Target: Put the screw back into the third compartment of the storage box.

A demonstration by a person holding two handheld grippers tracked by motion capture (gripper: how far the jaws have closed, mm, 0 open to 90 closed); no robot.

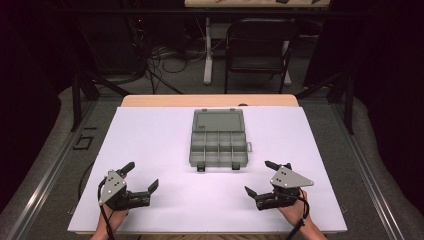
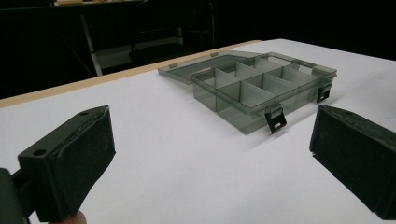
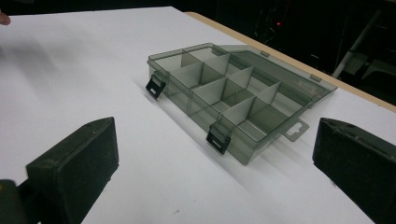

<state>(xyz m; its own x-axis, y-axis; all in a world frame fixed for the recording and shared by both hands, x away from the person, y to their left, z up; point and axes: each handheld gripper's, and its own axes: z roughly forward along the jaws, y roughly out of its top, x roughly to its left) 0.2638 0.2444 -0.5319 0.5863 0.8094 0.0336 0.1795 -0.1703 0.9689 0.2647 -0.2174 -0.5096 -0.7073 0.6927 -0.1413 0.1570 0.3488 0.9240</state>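
**Both tools wide open, organizer box open between them**

I hold my left tool (image 1: pixel 139 176) low over the near left part of the white table (image 1: pixel 150 135), its jaws spread wide with nothing between them. My right tool (image 1: pixel 260 176) sits over the near right part, jaws just as wide and empty. The grey see-through organizer box (image 1: pixel 219 147) lies flat in the middle of the table, ahead of both tools and well apart from each. Its lid (image 1: pixel 218 120) is folded back flat on the far side. The compartments look empty, and two dark latches (image 1: pixel 201 167) hang off the near edge, toward me.
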